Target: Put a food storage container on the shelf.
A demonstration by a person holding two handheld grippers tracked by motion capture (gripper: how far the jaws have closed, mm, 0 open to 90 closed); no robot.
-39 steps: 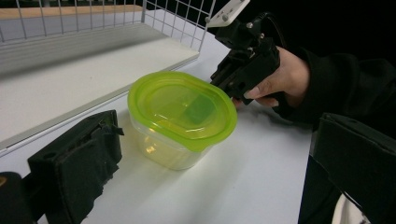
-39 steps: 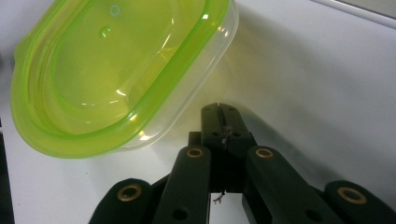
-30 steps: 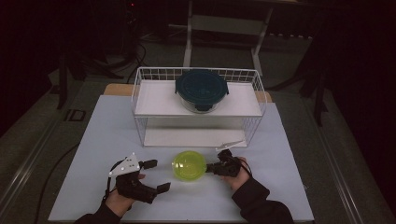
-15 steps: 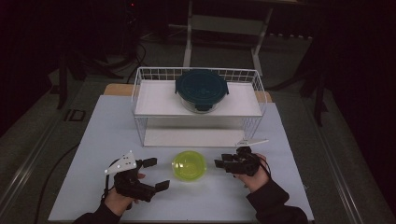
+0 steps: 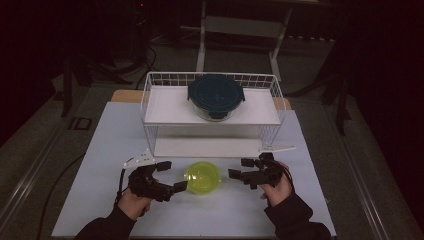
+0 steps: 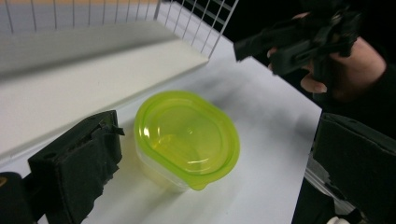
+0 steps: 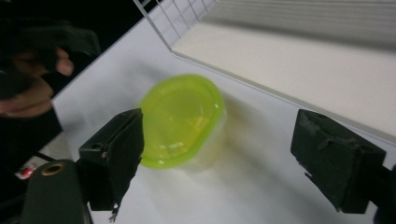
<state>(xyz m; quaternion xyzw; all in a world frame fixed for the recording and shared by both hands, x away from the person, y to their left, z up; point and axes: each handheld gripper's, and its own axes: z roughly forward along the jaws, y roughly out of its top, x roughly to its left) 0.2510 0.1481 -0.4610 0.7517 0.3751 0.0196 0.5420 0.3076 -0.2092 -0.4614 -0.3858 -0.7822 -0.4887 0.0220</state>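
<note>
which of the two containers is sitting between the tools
The small yellow-green lidded container on the white table, between the left tool and right tool. The dark round container sits up on the wire rack's shelf.

White table (image 5: 100,150): rack (image 5: 212,112), green container (image 5: 203,177)
</note>
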